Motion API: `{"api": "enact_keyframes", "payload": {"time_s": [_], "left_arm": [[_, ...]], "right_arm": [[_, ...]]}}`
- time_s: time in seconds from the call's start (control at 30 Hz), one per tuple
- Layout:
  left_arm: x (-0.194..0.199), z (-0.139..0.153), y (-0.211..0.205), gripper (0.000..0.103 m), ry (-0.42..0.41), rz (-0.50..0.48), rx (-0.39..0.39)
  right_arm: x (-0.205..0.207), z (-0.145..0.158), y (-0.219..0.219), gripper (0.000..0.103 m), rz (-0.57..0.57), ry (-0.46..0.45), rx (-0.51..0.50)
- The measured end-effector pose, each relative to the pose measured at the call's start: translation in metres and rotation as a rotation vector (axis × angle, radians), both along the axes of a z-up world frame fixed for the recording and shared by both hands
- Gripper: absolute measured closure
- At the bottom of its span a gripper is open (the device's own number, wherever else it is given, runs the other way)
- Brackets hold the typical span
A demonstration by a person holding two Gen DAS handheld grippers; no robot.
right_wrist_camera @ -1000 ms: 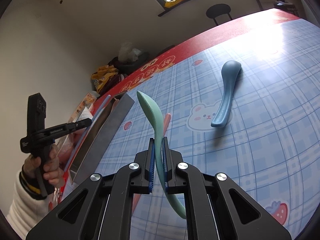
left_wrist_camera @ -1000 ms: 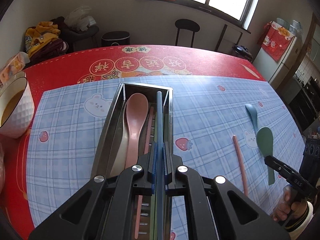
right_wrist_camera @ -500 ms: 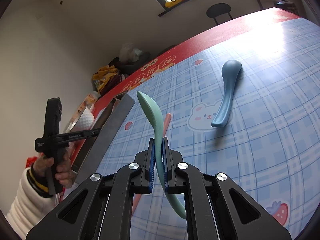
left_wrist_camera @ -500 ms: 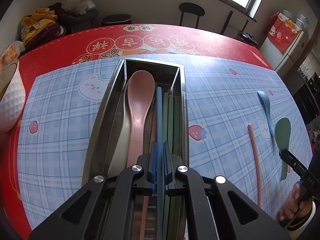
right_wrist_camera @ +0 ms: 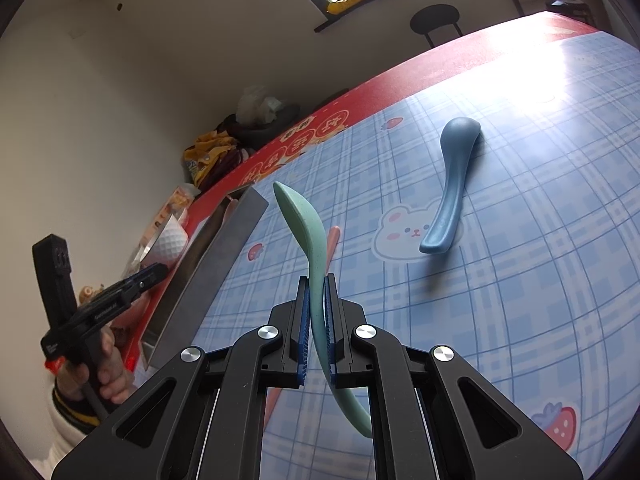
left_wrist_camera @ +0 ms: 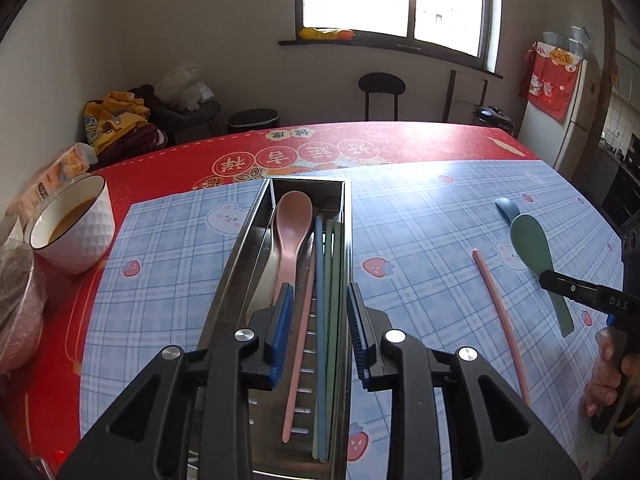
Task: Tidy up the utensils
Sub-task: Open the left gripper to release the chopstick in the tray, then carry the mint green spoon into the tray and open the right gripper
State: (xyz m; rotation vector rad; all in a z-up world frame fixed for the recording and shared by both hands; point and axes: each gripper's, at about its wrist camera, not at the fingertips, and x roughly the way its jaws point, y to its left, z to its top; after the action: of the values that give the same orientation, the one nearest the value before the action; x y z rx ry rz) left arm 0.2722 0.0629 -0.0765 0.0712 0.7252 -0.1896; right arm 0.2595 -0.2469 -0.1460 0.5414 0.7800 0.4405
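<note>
Meanwhile ribbed blue jaws pinch the curved, speckled green spoon (right_wrist_camera: pixel 310 240).

Right gripper (right_wrist_camera: pixel 316 312) clamped on green spoon (right_wrist_camera: pixel 306 236), bowl raised over checked mat (right_wrist_camera: pixel 520 240). Blue spoon (right_wrist_camera: pixel 450 192) lies mid-mat. Metal tray (right_wrist_camera: pixel 216 276) at mat's left edge. Left gripper (right_wrist_camera: pixel 150 274) beyond it.

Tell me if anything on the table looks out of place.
Two utensils lie loose on the checked mat, outside the metal tray: a pink chopstick and a blue spoon. Nothing looks spilled or broken.
</note>
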Motion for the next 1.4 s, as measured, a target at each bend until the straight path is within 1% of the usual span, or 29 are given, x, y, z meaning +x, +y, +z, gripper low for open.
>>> {"api": "enact_keyframes", "payload": {"time_s": [0.07,0.13,0.23,0.3,0.4,0.43,0.5,0.53,0.57,0.6,0.63,0.67,0.73,0.8,0.9,1.03,1.17,1.4], "left_arm": [[-0.01,-0.005,0.002,0.073,-0.02,0.011,-0.003],[-0.015,-0.008,0.002,0.072,-0.048,0.017,0.017],[-0.019,-0.006,0.005,0.065,-0.1,0.02,0.043],[-0.024,-0.002,0.01,0.057,-0.134,0.018,0.034],[-0.028,0.001,0.018,0.049,-0.159,0.025,-0.005],[-0.028,0.001,0.021,0.046,-0.162,0.037,-0.024],[-0.027,0.001,0.027,0.039,-0.151,0.076,-0.071],[-0.027,0.001,0.028,0.037,-0.144,0.072,-0.093],[-0.028,0.002,0.028,0.031,-0.143,0.067,-0.104],[-0.029,0.003,0.028,0.025,-0.153,0.072,-0.104],[-0.032,0.006,0.028,0.021,-0.169,0.077,-0.101],[-0.034,0.008,0.028,0.015,-0.183,0.08,-0.1],[-0.036,0.01,0.028,0.011,-0.199,0.095,-0.092],[-0.036,0.011,0.029,0.006,-0.202,0.122,-0.071],[-0.033,0.011,0.033,0.006,-0.195,0.155,-0.057],[-0.033,0.012,0.042,0.006,-0.196,0.183,-0.08],[-0.031,0.012,0.052,0.006,-0.188,0.207,-0.103],[-0.022,0.005,0.063,0.006,-0.143,0.227,-0.148]], "right_arm": [[0.001,0.0,0.002,0.096,0.0,0.002,-0.011],[0.002,0.001,0.006,0.096,0.0,0.009,-0.027],[0.003,0.001,0.009,0.096,-0.006,0.016,-0.049],[0.004,0.001,0.011,0.096,-0.013,0.026,-0.057],[0.007,-0.001,0.011,0.096,-0.028,0.055,-0.071],[0.009,-0.002,0.011,0.096,-0.034,0.068,-0.08],[0.012,-0.002,0.014,0.096,-0.042,0.089,-0.108],[0.013,-0.002,0.016,0.096,-0.043,0.095,-0.127],[0.014,0.0,0.019,0.096,-0.042,0.1,-0.147],[0.015,0.001,0.022,0.096,-0.041,0.104,-0.167],[0.017,0.003,0.026,0.096,-0.038,0.107,-0.186],[0.018,0.005,0.029,0.096,-0.035,0.109,-0.2],[0.021,0.01,0.035,0.096,-0.032,0.117,-0.207],[0.026,0.016,0.039,0.096,-0.031,0.128,-0.187],[0.035,0.025,0.048,0.096,-0.027,0.141,-0.163],[0.05,0.035,0.071,0.096,-0.027,0.174,-0.106],[0.063,0.044,0.105,0.096,-0.008,0.196,-0.053],[0.095,0.042,0.152,0.096,-0.034,0.335,0.134]]}}
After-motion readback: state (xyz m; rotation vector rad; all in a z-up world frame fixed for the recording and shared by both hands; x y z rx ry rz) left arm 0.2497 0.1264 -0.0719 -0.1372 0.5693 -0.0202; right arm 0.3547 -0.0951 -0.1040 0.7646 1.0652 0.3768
